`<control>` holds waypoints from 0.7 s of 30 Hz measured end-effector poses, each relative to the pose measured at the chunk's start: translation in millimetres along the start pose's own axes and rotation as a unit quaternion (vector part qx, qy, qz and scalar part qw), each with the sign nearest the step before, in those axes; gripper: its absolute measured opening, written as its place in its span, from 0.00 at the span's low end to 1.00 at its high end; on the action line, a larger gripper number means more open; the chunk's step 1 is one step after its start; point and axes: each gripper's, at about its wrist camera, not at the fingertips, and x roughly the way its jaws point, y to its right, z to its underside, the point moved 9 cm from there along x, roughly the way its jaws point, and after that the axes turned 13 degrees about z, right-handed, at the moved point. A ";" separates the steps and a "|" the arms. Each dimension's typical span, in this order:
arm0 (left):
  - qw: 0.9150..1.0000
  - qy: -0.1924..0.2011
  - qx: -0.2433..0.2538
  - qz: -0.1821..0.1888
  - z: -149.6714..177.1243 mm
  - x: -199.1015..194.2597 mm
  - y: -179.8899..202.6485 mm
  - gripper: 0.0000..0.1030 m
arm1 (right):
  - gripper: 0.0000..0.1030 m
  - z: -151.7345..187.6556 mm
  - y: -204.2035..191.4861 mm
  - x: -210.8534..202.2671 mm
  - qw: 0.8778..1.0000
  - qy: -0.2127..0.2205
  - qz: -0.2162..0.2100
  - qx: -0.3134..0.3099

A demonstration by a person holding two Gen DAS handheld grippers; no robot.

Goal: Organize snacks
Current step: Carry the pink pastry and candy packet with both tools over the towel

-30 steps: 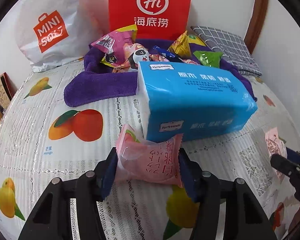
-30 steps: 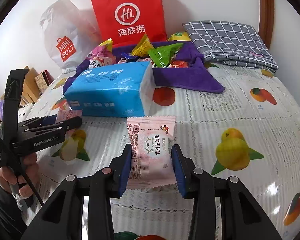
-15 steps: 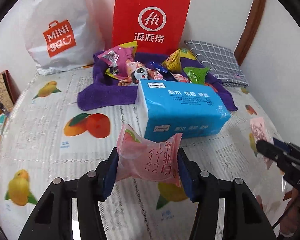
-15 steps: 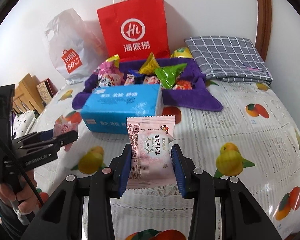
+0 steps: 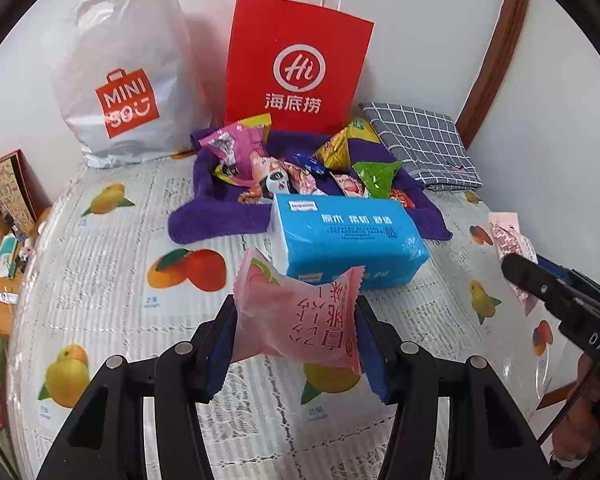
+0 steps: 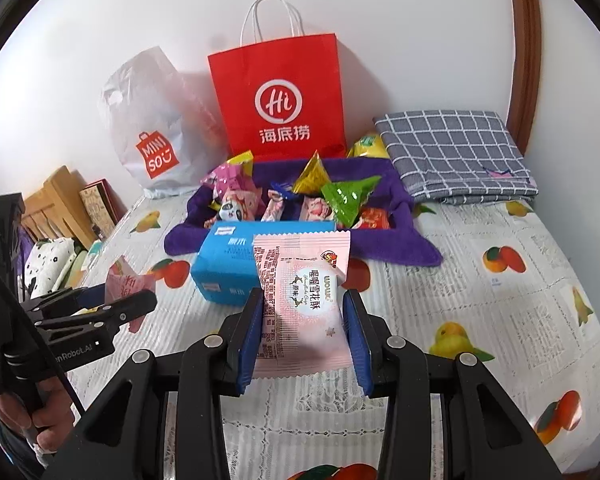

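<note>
Fruit-printed worktop [image 5: 112,264], cloth-covered and wide. At the back, against the wall, a white shopping bag [image 5: 120,76] and a red paper bag [image 5: 296,68], upright, probably candidate containers for sorting. In front of them, a purple towel [image 5: 220,216] heaped with mixed snack packets [image 5: 296,168], apparently the gathering spot. Just before the towel, a blue tissue pack [image 5: 344,240], lying flat. Nearest, held up off the worktop for carrying: left gripper [image 5: 296,336] pinching a puffy pink snack packet [image 5: 296,320] across its width, pads pressed into both sides; right gripper [image 6: 304,328] clamped the same way on a flatter pale pink pastry packet [image 6: 304,296], upright, label facing out.
</note>
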 end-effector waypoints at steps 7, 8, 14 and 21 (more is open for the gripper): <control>1.000 0.003 -0.006 -0.018 -11.0 -18.4 -8.5 0.51 | 0.38 4.3 -0.8 -0.9 1.000 -0.011 -0.003 -0.022; 1.000 0.003 -0.006 -0.022 -11.4 -20.4 -10.0 0.51 | 0.38 4.4 1.5 -1.9 1.000 -0.011 -0.003 -0.022; 0.999 -0.011 -0.011 -0.037 -14.5 -30.3 -18.7 0.51 | 0.38 -2.6 27.3 -8.3 1.000 -0.013 0.009 -0.006; 0.999 0.001 -0.005 -0.042 -32.3 -33.7 -14.6 0.51 | 0.38 -15.6 46.9 -10.1 1.000 -0.003 0.005 0.008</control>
